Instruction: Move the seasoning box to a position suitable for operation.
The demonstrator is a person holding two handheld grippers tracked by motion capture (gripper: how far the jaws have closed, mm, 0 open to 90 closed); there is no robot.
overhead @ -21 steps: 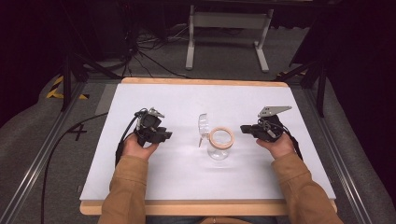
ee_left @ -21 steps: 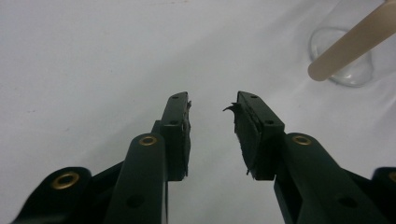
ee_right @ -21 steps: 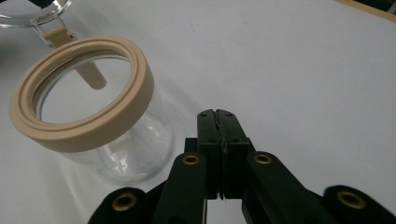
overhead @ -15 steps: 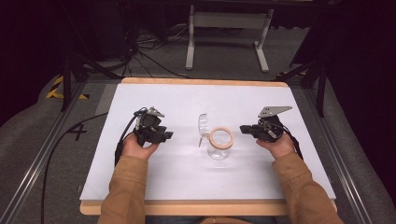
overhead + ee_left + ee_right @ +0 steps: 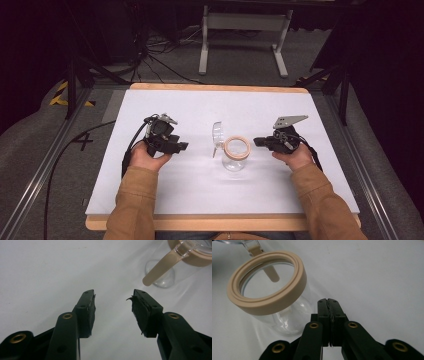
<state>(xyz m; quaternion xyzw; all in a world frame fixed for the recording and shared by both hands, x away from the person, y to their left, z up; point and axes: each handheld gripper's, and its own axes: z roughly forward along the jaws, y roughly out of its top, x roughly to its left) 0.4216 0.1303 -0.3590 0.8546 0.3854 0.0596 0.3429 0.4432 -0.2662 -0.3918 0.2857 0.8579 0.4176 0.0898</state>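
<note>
One clear jar [image 5: 235, 155] between two grippers: left gripper [image 5: 181, 146] wide apart, right gripper [image 5: 257, 142] pressed together, empty.

I see tan-brown sleeves [image 5: 135, 200] on both my forearms. Each hand carries a black two-jaw gripper. The left gripper [image 5: 172, 145] trails a black cable [image 5: 131, 147] looping back by the wrist; its jaws have brass-coloured rivets and worn, frayed black pads [image 5: 140, 312]. The right gripper [image 5: 262, 142] wears a grey three-cornered plate [image 5: 289, 121] on top, with small holes in it.
</note>
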